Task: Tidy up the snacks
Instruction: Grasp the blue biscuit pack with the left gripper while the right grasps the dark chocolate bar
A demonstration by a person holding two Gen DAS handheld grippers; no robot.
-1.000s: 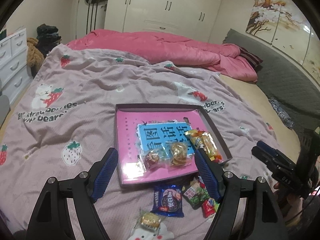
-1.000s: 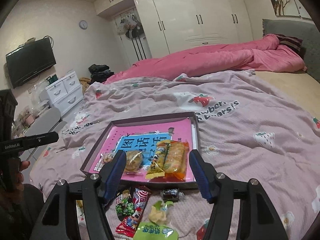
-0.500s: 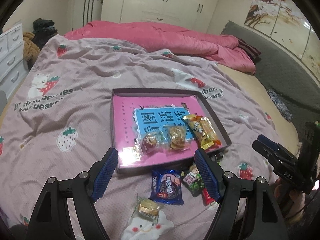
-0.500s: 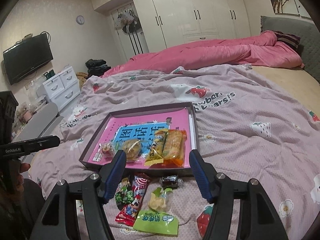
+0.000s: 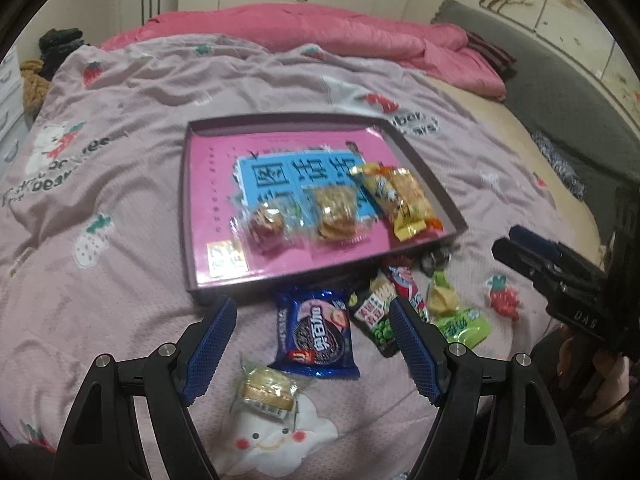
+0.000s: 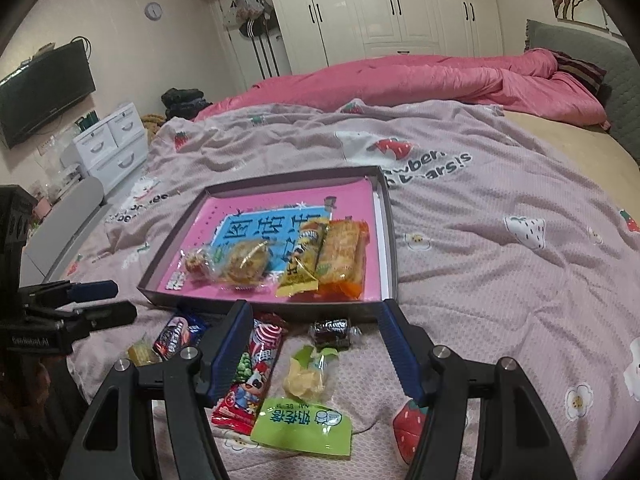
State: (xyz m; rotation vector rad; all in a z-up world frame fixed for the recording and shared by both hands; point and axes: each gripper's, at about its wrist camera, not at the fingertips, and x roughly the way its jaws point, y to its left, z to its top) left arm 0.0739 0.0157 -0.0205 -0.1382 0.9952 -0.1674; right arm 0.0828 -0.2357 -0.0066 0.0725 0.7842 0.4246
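A shallow dark box [image 5: 184, 208] [image 6: 390, 240] with a pink and blue bottom lies on the bed and holds several wrapped snacks, among them a yellow-orange packet [image 5: 404, 204] [image 6: 340, 256]. In front of it lie loose snacks: a blue cookie pack [image 5: 314, 332], a small clear-wrapped cake [image 5: 266, 390], a green pack [image 6: 302, 426] and a red pack [image 6: 252, 380]. My left gripper [image 5: 312, 348] is open and empty above the blue pack. My right gripper [image 6: 316, 352] is open and empty above the loose snacks.
The bed has a pink-grey strawberry sheet [image 5: 120, 120] and a pink quilt [image 6: 420, 80] at the back. White drawers [image 6: 112, 144] and a TV [image 6: 44, 92] stand at the left. A grey headboard [image 5: 560, 92] runs along the right.
Both grippers have drawn back toward the near edge of the bed and tilted down. More of the loose snacks in front of the box show now. Both stay open.
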